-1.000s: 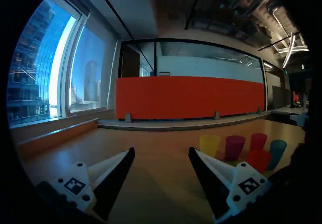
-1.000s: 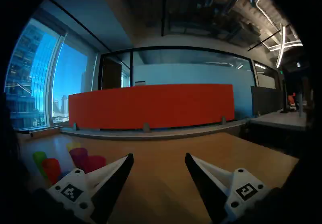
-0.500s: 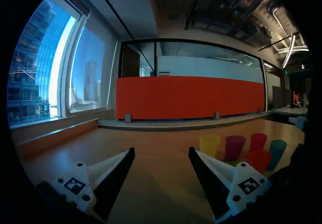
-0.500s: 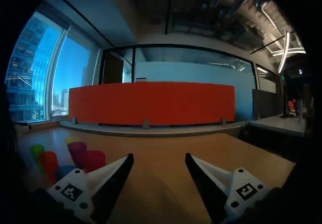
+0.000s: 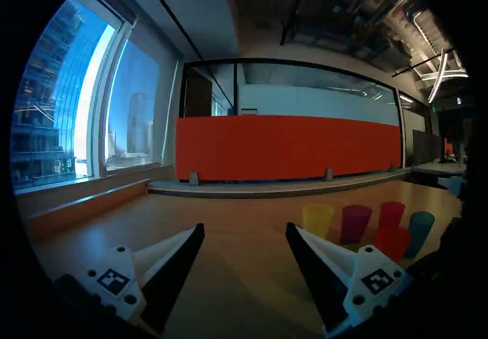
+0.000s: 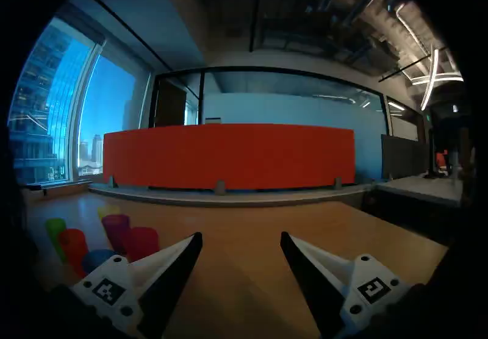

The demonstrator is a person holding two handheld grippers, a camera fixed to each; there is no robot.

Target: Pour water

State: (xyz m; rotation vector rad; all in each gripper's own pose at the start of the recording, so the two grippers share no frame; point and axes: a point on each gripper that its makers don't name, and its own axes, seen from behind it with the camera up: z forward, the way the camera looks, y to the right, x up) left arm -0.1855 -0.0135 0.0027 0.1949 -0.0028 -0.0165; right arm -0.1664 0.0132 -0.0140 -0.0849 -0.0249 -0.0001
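Several coloured plastic cups stand grouped on the wooden table [image 5: 244,229]. In the left gripper view they sit right of my fingers: a yellow cup [image 5: 318,219], a magenta cup [image 5: 355,222], a red cup [image 5: 391,213], a teal cup [image 5: 421,231] and an orange-red cup [image 5: 391,242]. My left gripper [image 5: 244,232] is open and holds nothing. In the right gripper view the same cluster lies at the lower left: a green cup [image 6: 56,230], an orange-red cup [image 6: 74,246], a magenta cup [image 6: 116,227] and a red cup [image 6: 143,242]. My right gripper [image 6: 241,241] is open and holds nothing.
A long red divider panel [image 5: 287,147] runs along the table's far edge. Tall windows [image 5: 61,113] fill the left side. Another desk [image 6: 421,192] stands to the right, beyond a gap.
The right gripper view tilted down slightly, so the cups sit a little higher and fuller in it. The left gripper view is unchanged.
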